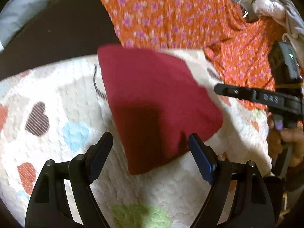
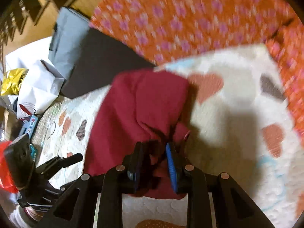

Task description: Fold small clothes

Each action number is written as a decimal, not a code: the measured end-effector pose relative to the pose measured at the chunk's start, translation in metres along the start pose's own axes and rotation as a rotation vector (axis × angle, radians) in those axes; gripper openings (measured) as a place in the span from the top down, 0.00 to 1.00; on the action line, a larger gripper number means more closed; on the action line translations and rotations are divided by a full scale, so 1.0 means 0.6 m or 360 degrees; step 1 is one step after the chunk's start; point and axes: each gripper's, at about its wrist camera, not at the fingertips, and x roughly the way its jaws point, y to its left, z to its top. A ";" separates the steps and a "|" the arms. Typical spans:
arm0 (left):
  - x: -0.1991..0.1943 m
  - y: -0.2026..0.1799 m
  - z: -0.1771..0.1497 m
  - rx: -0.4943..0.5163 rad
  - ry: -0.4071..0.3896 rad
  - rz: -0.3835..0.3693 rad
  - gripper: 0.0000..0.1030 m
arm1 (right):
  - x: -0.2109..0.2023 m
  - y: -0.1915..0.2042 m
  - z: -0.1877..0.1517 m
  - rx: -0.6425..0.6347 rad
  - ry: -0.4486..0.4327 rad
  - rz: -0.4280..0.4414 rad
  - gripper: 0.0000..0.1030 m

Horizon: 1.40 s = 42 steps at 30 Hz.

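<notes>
1. While the folded dark red knit garment [image 1: 152, 102] lies on the white fleece blanket with coloured hearts [image 1: 57, 95], the left gripper [image 1: 151, 142] hovers at its near edge with jaws wide apart, holding nothing.
2. Right gripper [image 2: 153, 152] is clamped on a bunched edge of the same red garment [image 2: 136, 110]; cloth is puckered between the blue pads [image 2: 171, 169].
3. In the left wrist view the right gripper [image 1: 224, 90] shows at the right side, near the garment's right edge; whether it touches there is hidden by blur.
4. In the right wrist view the left gripper [image 2: 76, 157] shows at lower left, just beside the garment's left edge.
5. Orange fabric with pink flower print [image 1: 180, 19] lies beyond the blanket, touching its far edge.
6. Dark flat surface [image 1: 57, 34] and a pale blue-grey folded cloth [image 2: 66, 43] sit at far left.
7. White crumpled bag [image 2: 38, 91] and yellow packet [image 2: 13, 81] are at the left edge of the right wrist view.
</notes>
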 end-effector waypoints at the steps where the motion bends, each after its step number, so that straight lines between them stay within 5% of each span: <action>1: -0.002 0.000 0.004 -0.0012 -0.0025 0.0011 0.21 | -0.012 0.013 0.002 -0.0032 -0.0028 -0.0001 0.78; 8: 0.034 0.006 0.005 -0.0074 0.0024 0.0155 0.21 | 0.009 0.089 -0.013 -0.0249 0.0044 0.0078 0.78; 15: 0.064 0.012 -0.005 -0.0103 0.0104 0.0210 0.21 | 0.082 0.032 -0.040 -0.0157 0.0165 -0.0058 0.81; 27: 0.055 0.017 -0.004 -0.0131 0.0096 0.0207 0.20 | -0.007 0.059 -0.011 -0.0092 -0.0031 -0.0019 0.79; 42: 0.063 0.016 -0.006 -0.0147 0.0109 0.0199 0.20 | 0.100 0.033 0.022 -0.0059 0.0016 -0.0218 0.78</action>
